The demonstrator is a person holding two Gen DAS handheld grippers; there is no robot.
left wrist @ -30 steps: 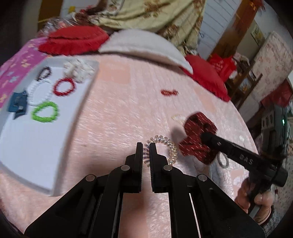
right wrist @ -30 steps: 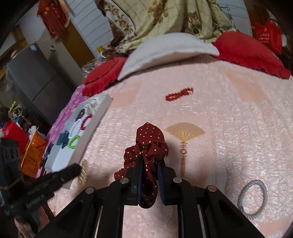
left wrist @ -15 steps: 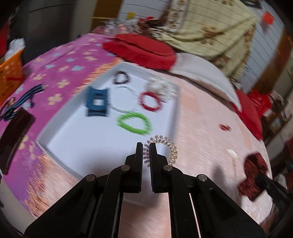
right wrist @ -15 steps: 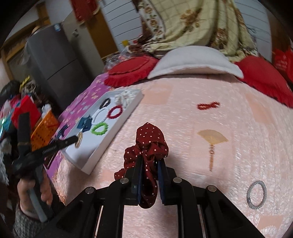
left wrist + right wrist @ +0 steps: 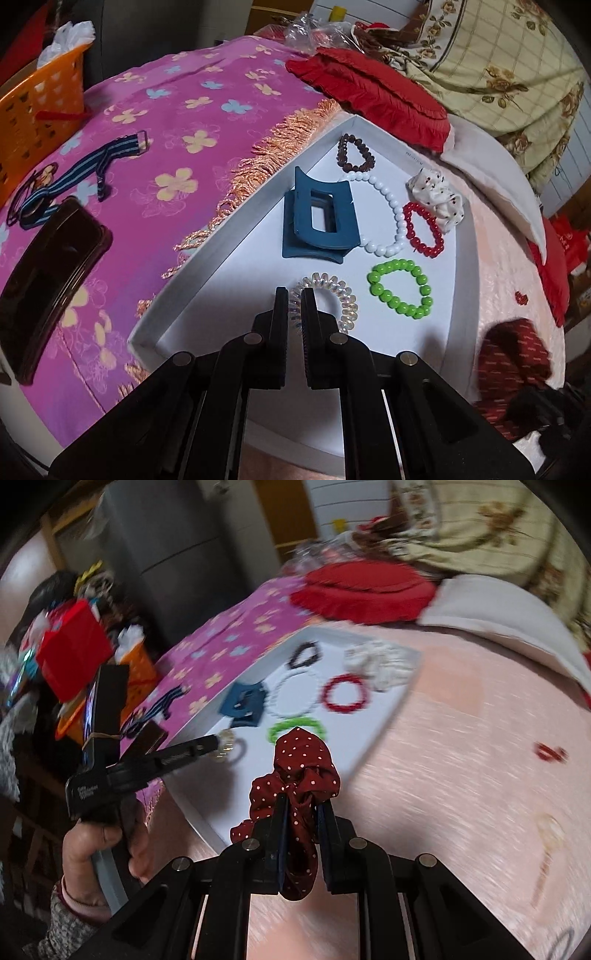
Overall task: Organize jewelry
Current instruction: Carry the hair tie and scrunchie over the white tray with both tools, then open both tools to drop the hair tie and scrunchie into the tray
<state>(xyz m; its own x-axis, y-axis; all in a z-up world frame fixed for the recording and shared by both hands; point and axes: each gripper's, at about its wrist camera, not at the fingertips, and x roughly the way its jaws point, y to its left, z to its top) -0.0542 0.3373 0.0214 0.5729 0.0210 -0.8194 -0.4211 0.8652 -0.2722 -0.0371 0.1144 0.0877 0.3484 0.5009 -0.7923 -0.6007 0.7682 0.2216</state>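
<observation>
White tray (image 5: 229, 236), now beneath left hand-held gripper (image 5: 294, 306) clenching spiral hair tie (image 5: 332, 295); right hand-held gripper (image 5: 300, 812) grasping dotted scrunchie (image 5: 299, 768); both arrived for deposit.

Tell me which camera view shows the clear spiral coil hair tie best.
The left wrist view: the clear spiral coil hair tie is sharp and close there, pinched in the left gripper over the white tray. In the right wrist view the tie is small and blurred at that gripper's tip.
</observation>
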